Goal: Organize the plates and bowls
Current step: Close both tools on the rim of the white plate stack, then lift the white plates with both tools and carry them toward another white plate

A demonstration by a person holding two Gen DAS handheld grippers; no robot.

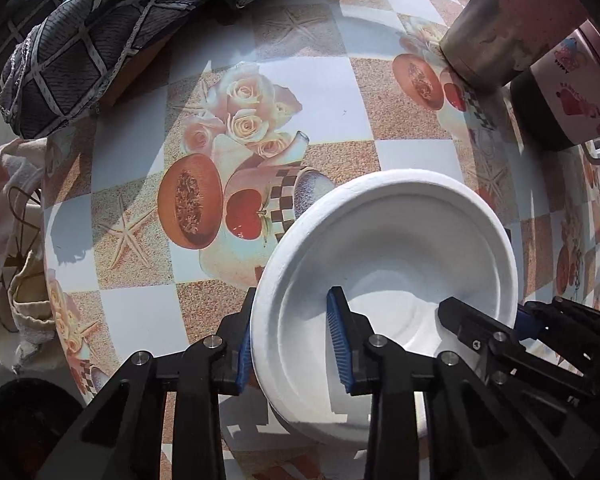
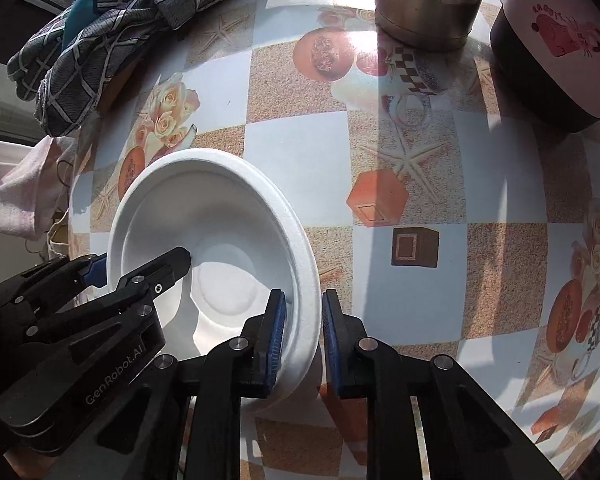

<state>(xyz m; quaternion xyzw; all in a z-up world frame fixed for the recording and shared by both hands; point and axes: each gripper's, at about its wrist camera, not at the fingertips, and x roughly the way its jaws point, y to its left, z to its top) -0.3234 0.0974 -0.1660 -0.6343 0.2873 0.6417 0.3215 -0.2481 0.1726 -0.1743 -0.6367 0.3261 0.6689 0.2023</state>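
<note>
While the white bowl (image 1: 384,264) sits on the patterned table (image 1: 312,92), the left tool (image 1: 292,344) pinches its rim on one side, and the right tool (image 2: 302,336) is clamped on the opposite rim, one pad inside, one outside.

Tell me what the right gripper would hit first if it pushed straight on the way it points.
The right gripper points down with its fingers astride the white bowl's rim. Pushed on, it would likely meet the patterned tablecloth just beneath, though the depth left is unclear.
</note>
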